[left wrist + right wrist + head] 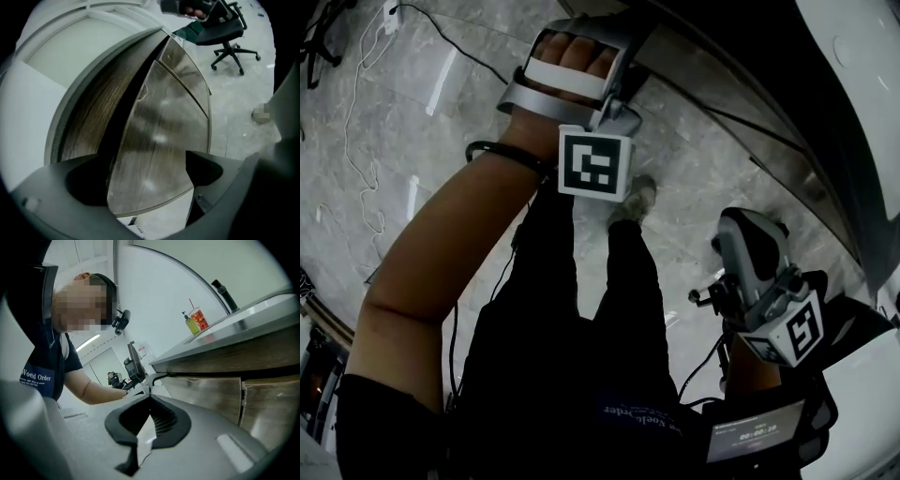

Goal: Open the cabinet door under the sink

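The wood-grain cabinet door (159, 140) stands ajar, with a dark gap (124, 112) between it and the cabinet body. In the left gripper view my left gripper (145, 180) is open wide. The door's free edge lies between its jaws, and the pads (204, 168) do not press on it. In the head view the left gripper (600, 94) reaches toward the dark cabinet front (750, 103). My right gripper (748, 234) hangs lower, off to the right and away from the cabinet. In its own view the right gripper (149, 387) is shut and holds nothing. That view takes in more cabinet doors (206, 390) under the counter.
A white countertop (234, 324) runs above the doors with a black faucet (225, 294), a green bottle (191, 324) and a red cup (199, 318). An office chair (225, 28) stands on the grey floor (239, 103). Cables (366, 141) trail at left. The person's legs and shoe (637, 197) are below.
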The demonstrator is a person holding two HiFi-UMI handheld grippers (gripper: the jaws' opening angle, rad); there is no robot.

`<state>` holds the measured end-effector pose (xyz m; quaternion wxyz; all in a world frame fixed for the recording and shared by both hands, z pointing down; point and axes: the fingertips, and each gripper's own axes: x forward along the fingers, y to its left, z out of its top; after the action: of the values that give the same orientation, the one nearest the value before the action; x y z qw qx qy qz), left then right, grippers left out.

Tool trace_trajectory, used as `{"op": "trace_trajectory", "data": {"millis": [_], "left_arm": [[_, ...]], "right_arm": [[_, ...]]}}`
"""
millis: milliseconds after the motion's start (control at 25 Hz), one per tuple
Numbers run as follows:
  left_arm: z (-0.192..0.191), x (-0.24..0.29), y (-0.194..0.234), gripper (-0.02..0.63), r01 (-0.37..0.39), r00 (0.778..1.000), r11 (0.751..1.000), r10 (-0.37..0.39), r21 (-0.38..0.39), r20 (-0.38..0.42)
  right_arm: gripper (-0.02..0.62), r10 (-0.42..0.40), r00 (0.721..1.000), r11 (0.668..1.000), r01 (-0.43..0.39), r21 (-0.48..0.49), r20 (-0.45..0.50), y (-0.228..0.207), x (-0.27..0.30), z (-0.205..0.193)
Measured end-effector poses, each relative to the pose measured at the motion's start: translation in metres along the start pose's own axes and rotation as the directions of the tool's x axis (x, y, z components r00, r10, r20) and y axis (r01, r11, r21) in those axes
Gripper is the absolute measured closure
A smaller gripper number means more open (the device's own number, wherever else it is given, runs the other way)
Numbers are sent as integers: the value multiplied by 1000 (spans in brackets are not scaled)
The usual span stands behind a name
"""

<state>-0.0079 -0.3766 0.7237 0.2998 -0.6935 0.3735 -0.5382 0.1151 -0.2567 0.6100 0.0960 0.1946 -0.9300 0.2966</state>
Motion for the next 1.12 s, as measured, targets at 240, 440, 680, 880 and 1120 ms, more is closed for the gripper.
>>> {"op": "trace_trajectory", "data": {"millis": [240, 440, 680, 880, 1120], "left_arm": [[0, 23, 0, 33, -61, 995, 990, 71, 131, -71], [4, 30, 0, 5, -95, 991, 983, 107, 155, -76], [7, 34, 4, 3, -129, 986, 976, 145, 174, -85], [7, 36, 4, 3, -121, 983, 977, 143, 176, -119], [6, 20, -8, 5, 38, 993, 967, -9, 252, -115]], "right_arm": [[594, 1, 1000, 1000, -1, 24, -8, -1, -1, -3], [594, 6, 1000, 999, -5, 37, -24, -2, -4, -10], [594, 14, 1000, 999, -12, 52, -28, 0, -1, -8], [594, 20, 998, 998, -17, 68, -52, 0, 3, -11], [594, 20, 999, 997, -17, 70, -36, 3, 5, -4]]}}
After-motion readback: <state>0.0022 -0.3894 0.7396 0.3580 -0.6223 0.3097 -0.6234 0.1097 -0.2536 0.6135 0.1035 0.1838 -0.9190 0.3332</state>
